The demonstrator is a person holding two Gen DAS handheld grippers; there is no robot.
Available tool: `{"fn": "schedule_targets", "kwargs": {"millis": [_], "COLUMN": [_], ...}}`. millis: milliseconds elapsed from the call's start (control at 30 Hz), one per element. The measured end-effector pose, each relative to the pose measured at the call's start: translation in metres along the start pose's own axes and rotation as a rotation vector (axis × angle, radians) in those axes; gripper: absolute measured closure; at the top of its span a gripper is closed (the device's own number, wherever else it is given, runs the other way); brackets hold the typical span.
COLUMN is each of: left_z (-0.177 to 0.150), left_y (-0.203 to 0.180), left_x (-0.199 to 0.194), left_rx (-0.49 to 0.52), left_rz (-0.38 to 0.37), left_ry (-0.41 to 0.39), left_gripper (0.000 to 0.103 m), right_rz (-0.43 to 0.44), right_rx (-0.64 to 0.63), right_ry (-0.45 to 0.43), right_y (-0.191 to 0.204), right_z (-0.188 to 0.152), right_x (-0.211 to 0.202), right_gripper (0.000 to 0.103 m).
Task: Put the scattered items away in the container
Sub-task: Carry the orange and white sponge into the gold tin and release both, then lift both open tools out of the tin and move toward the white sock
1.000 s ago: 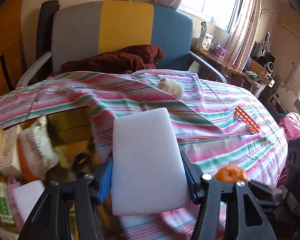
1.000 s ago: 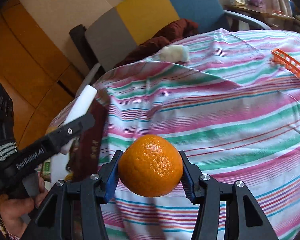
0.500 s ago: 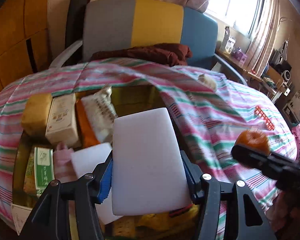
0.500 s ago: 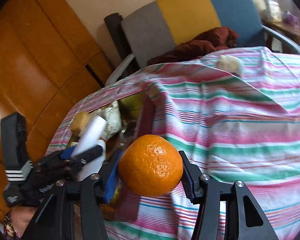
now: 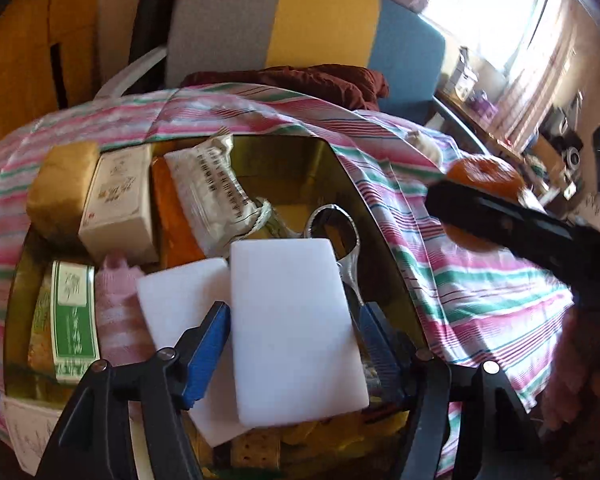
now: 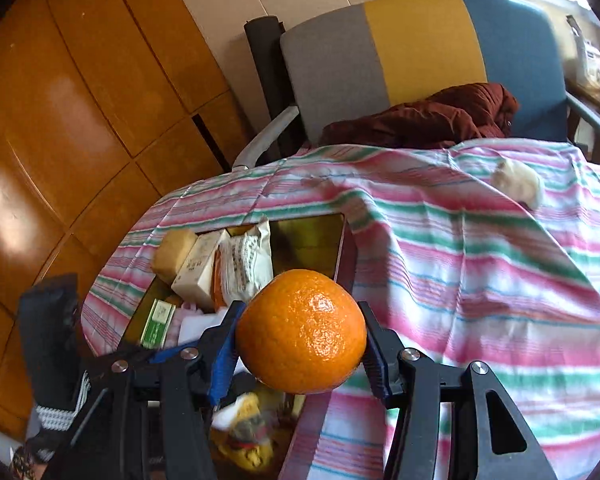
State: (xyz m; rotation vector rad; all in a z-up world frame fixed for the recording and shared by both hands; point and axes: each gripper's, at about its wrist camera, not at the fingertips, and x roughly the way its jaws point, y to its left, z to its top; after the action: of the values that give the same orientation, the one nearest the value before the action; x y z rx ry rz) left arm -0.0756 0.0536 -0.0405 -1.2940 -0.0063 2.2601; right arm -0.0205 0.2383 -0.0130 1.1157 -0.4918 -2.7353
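A white sponge (image 5: pixel 296 328) lies between the jaws of my left gripper (image 5: pixel 293 309), over the open gold tin (image 5: pixel 380 232). The jaws are opening, and a gap shows between the sponge and the right pad. A second white sponge (image 5: pixel 180 300) lies in the tin just to the left. My right gripper (image 6: pixel 300 308) is shut on an orange (image 6: pixel 302 330), which hangs over the tin's right rim (image 6: pixel 342 248). From the left wrist view the orange (image 5: pixel 484 176) shows at the right, behind a black finger (image 5: pixel 500 220).
The tin holds a cream box (image 5: pixel 116 200), a white packet (image 5: pixel 216 196), a green-labelled box (image 5: pixel 74 316) and a brown block (image 5: pixel 60 188). A small white lump (image 6: pixel 516 186) lies on the striped cloth (image 6: pixel 480 280). A chair (image 6: pixel 420 48) with a maroon garment (image 6: pixel 420 120) stands behind.
My left gripper swung left from the striped cloth to over the tin, and its jaws have widened off the sponge. The right gripper carried the orange left to the tin's rim.
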Motion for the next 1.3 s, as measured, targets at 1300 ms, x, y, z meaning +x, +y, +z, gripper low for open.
{"fn": "schedule_targets", "kwargs": {"millis": [1300], "left_z": [0.016], "left_y": [0.027], "left_x": [-0.013], "left_rx": [-0.202], "left_rz": [-0.038], "left_ry": [-0.134], "left_gripper": [0.040], "right_rz": [-0.096], "right_rx": [0.124], "right_ry": [-0.055], "right_y": [-0.060], "right_z": [-0.003], "right_x": [0.000], "right_gripper": [0.054]}}
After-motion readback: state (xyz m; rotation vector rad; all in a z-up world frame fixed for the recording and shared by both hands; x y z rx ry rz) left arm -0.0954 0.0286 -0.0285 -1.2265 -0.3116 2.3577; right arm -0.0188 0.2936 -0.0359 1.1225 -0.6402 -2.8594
